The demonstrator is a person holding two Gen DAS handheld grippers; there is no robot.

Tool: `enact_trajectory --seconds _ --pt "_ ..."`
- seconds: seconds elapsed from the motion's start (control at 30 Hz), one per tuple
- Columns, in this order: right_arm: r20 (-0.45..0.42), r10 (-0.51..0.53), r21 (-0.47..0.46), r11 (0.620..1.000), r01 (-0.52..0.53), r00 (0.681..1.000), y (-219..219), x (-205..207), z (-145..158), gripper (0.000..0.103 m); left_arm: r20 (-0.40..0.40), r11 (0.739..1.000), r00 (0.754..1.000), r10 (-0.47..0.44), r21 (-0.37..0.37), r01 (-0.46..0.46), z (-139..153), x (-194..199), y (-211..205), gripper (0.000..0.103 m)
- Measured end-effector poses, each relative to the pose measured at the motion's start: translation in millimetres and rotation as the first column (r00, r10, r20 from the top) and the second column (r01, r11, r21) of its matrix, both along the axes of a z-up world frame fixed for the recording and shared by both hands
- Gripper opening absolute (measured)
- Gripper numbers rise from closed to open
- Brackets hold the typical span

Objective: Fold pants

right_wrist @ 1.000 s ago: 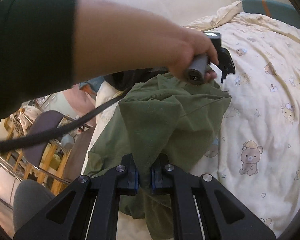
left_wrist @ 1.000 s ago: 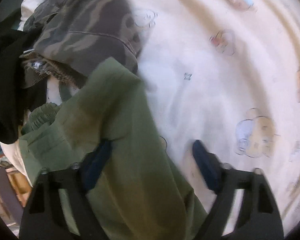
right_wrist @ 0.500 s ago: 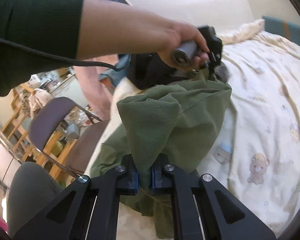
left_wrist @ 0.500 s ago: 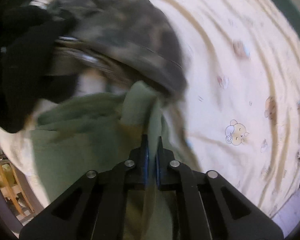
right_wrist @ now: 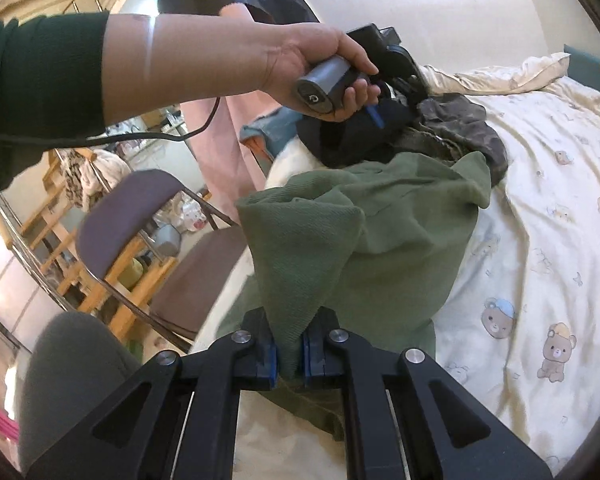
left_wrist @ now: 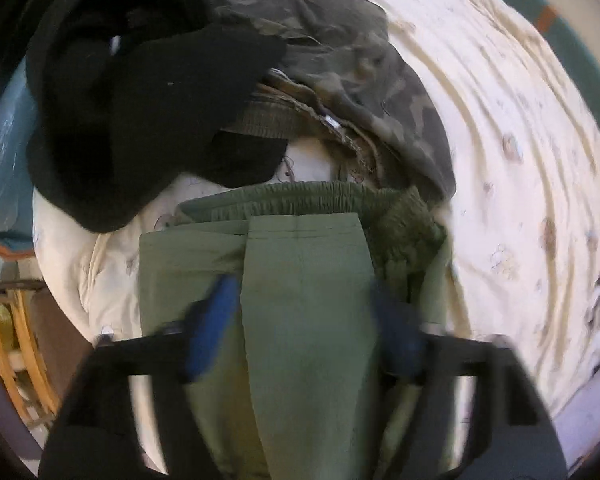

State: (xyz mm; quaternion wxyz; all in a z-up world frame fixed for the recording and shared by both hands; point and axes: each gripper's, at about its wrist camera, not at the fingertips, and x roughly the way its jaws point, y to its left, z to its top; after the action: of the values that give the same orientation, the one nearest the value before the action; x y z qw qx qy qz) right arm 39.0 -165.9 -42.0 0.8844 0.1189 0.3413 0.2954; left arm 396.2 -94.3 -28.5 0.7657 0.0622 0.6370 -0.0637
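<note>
The olive-green cotton pants (left_wrist: 304, 300) are lying on the cream bear-print bed sheet (left_wrist: 512, 184), just in front of the heap of dark clothes: a black fleece garment (left_wrist: 140, 92) and a camouflage-patterned garment (left_wrist: 352, 56). The elastic waistband (left_wrist: 300, 196) is sitting nearest that heap, and the folded leg is running away from it, straight back under the left claw (left_wrist: 300, 320). So the long axis of the pants is pointing from the heap toward the bed's near edge.

The left claw is hanging directly above that folded leg, aimed straight down, and its jaws are opening. The cloth is passing between the blue pads (left_wrist: 212, 320) without being pressed, so this claw is released. In the right wrist view the person's hand (right_wrist: 320, 68) is gripping the tool's grey handle up over the heap.

The right claw (right_wrist: 290, 354) is clenched on a bunched fold of the green cloth, farther from the heap, tilting down at a shallow slant and holding that fold raised off the sheet. A purple-backed chair (right_wrist: 132, 216) is standing beside the bed on the same side.

To my eye the left hand is the nearer one to the waistband, and the coming move seems to depend on carrying the held end along that long axis toward the heap.
</note>
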Motion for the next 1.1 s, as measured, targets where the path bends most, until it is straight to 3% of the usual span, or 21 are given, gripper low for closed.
enact_trajectory --seconds 0.13,0.2,0.3,0.47,0.53,0.57,0.6,0.77,0.93,1.0,1.1 --pt "-0.013 -0.001 0.010 1.000 0.001 1.000 -1.1 2.3 -6.5 0.008 -0.076 0.992 0.995 0.058 -0.106 -0.066 -23.3 -3.4 -7.3 0.084" --pt "-0.013 0.004 0.011 1.000 -0.003 1.000 -2.8 5.1 -8.7 0.008 -0.095 0.988 0.995 0.045 -0.144 -0.058 -28.3 -8.2 -29.5 0.084" --pt "-0.024 0.004 0.029 1.000 -0.004 1.000 -7.2 9.0 -10.8 0.008 -0.036 0.993 0.996 -0.082 -0.085 0.079 -32.8 -17.2 -89.2 0.084" --pt "-0.030 0.008 0.036 0.999 -0.007 1.000 -9.6 7.7 -12.6 0.008 -0.081 0.979 0.979 -0.188 0.070 0.194 -84.6 -17.9 -152.9 0.082" --pt "-0.028 0.014 0.034 0.999 -0.013 1.000 -10.4 7.4 -13.2 0.008 -0.120 0.975 0.975 -0.187 0.100 0.200 -103.6 -18.7 -155.1 0.053" --pt "-0.025 0.017 0.031 0.999 -0.016 1.000 -10.5 7.3 -13.5 0.008 -0.143 0.974 0.971 -0.190 0.100 0.206 -110.3 -19.4 -153.9 0.019" --pt "-0.026 0.020 0.031 0.999 -0.019 0.999 -10.5 7.4 -13.9 0.008 -0.148 0.971 0.970 -0.192 0.117 0.210 -113.2 -20.6 -149.5 0.003" --pt "-0.034 0.042 0.039 0.998 -0.041 0.999 -7.4 12.9 -13.9 0.008 -0.016 0.982 0.985 -0.173 0.075 0.174 -57.7 -16.7 -108.6 0.003" --pt "-0.015 0.137 0.040 0.990 -0.137 0.990 20.3 15.5 3.5 0.008 0.056 0.994 0.993 -0.100 0.045 0.098 3.9 -14.9 -22.3 0.003" --pt "0.004 0.193 0.017 0.981 -0.193 0.981 41.1 15.7 10.3 0.008 0.087 0.997 0.994 -0.067 0.052 0.063 15.2 -13.7 16.9 0.003" --pt "-0.014 0.330 -0.082 0.940 -0.330 0.944 92.5 18.7 8.3 0.009 0.081 0.998 0.997 0.005 0.065 -0.011 4.8 -12.1 75.5 0.003"
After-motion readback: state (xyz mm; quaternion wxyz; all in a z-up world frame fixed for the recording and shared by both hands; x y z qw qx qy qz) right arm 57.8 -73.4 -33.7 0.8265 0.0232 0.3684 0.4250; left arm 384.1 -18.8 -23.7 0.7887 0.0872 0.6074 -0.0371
